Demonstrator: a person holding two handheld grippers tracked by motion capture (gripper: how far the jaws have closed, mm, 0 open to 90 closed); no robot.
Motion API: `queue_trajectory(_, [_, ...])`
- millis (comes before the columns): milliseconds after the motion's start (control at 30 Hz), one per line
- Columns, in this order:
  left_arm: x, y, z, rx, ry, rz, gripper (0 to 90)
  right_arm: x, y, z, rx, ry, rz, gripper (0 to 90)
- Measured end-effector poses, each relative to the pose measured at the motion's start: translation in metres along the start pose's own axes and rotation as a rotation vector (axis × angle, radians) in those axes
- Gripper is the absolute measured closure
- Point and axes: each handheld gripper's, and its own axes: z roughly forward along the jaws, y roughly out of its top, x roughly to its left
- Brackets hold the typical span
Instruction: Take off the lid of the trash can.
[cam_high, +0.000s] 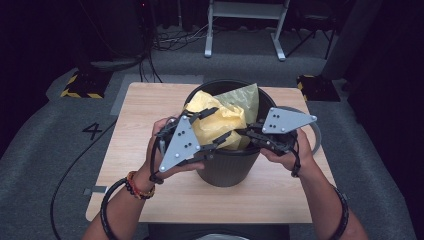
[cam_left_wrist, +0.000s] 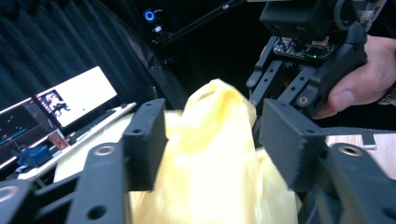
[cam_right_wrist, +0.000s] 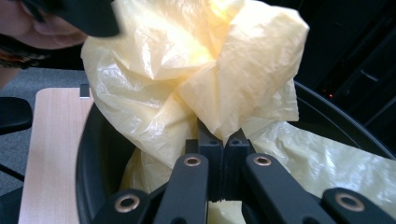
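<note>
Two grippers (cam_high: 212, 131) (cam_high: 248, 134), upright bag (cam_high: 220, 120)

Dim surroundings, soft close-up blur

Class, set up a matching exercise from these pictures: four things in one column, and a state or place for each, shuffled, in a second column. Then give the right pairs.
Column one:
1. left gripper
2. right gripper
3. yellow bag
4. black bin

Column two:
A. stands on the wooden table
B. jaws pressed together on a fold of plastic
C. crumpled, rising out of the bin's mouth
D. jaws apart, with the plastic between them

Pairs: 1-D, 2-B, 3-C, 4-A
</note>
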Motion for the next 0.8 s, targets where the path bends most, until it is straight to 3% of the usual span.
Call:
queue_trajectory(67, [0.0, -0.005, -0.009, -0.002, 0.028, 0.001, 36.1, -0.002, -0.001, -0.001, -0.003, -0.007, 0.008, 90.0])
queue_trajectory(133, [0.002, -0.01, -0.016, -0.015, 0.052, -0.022, 31.1, -0.003, -0.003, -0.003, -0.012, -0.023, 0.017, 90.0])
queue_trajectory(233, [0.005, -0.022, -0.03, -0.044, 0.094, -0.077, 24.8, -0.005, -0.007, -0.006, -0.031, -0.043, 0.031, 90.0])
queue_trajectory(367, [0.01, -0.036, -0.037, -0.045, 0.113, -0.136, 20.0, -0.007, -0.012, -0.011, -0.075, -0.066, 0.064, 90.0])
queue_trajectory(433, [0.014, -0.041, -0.036, -0.029, 0.1, -0.16, 20.5, -0.006, -0.016, -0.015, -0.105, -0.068, 0.075, 90.0])
queue_trajectory(533, [0.017, -0.047, -0.035, -0.049, 0.084, -0.201, 25.5, -0.003, -0.02, -0.023, -0.155, -0.088, 0.084, 90.0])
queue_trajectory(600, [0.017, -0.053, -0.034, -0.068, 0.097, -0.223, 30.1, -0.002, -0.024, -0.027, -0.18, -0.105, 0.095, 90.0])
queue_trajectory(800, [0.019, -0.063, -0.03, -0.087, 0.059, -0.302, 29.6, 0.0, -0.033, -0.03, -0.245, -0.105, 0.11, 90.0])
